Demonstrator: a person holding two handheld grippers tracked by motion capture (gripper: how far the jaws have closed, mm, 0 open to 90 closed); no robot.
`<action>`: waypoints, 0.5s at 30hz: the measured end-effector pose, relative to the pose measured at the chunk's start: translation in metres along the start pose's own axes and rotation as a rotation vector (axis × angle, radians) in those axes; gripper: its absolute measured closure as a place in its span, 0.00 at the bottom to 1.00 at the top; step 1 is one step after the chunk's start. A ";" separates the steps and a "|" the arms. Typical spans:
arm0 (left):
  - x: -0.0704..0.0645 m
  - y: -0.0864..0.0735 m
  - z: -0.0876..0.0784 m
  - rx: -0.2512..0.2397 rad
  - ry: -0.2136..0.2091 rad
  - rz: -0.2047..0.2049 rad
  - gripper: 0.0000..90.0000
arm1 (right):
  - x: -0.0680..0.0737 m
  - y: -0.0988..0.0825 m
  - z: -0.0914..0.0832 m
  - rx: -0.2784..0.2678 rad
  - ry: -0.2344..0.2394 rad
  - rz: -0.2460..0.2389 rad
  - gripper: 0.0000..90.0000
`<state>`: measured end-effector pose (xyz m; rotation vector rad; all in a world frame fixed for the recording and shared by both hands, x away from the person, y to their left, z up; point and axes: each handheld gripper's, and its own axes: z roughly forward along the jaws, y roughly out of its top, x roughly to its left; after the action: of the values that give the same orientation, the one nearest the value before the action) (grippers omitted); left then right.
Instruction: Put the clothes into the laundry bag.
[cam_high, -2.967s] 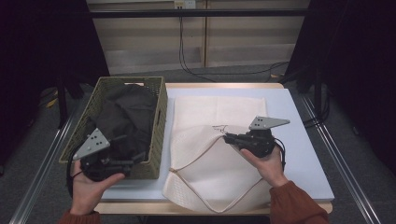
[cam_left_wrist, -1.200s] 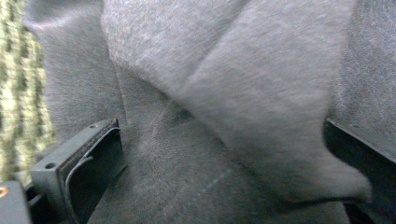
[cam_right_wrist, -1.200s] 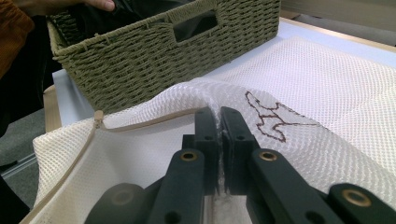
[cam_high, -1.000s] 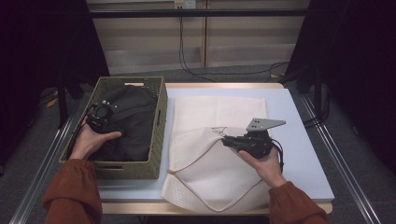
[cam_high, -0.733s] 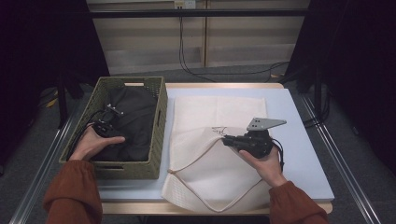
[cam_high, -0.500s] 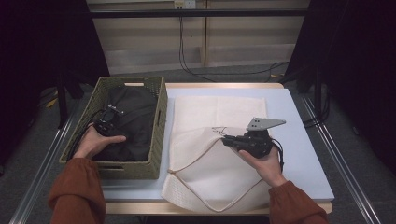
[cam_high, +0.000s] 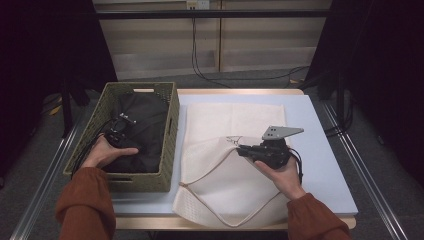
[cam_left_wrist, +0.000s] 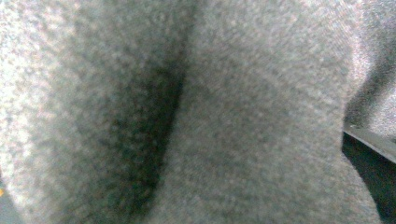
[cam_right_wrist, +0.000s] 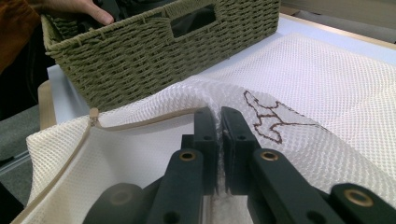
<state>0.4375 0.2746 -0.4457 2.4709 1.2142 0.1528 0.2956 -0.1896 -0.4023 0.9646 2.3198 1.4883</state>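
Pinching the mesh bag (cam_right_wrist: 327, 93), the right hand-held gripper (cam_right_wrist: 219, 122) lifts its fabric

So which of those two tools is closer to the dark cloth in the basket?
The left. The left tool is down in the basket, right on the dark cloth. The right tool is over on the white mesh bag, pinching its fabric, outside the basket.

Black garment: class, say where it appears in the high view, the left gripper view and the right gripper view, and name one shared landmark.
High view: the black garment lies in the green woven basket, left of the white mesh bag.
Left gripper view: close up and blurred, across the picture.
Right gripper view: a dark patch through the basket's handle slot, top centre.
Shared landmark: the basket.
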 end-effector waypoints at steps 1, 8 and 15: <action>-0.001 0.001 0.000 0.018 0.001 0.001 0.00 | 0.001 0.000 0.000 0.000 0.000 0.002 0.96; -0.006 0.011 -0.005 0.095 -0.010 -0.011 0.35 | 0.001 -0.001 0.002 0.002 0.004 0.003 0.96; -0.007 0.012 -0.007 0.098 -0.005 -0.013 0.52 | 0.000 -0.001 0.002 0.002 -0.002 0.005 0.96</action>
<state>0.4404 0.2644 -0.4337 2.5444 1.2636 0.0849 0.2964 -0.1886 -0.4043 0.9728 2.3194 1.4871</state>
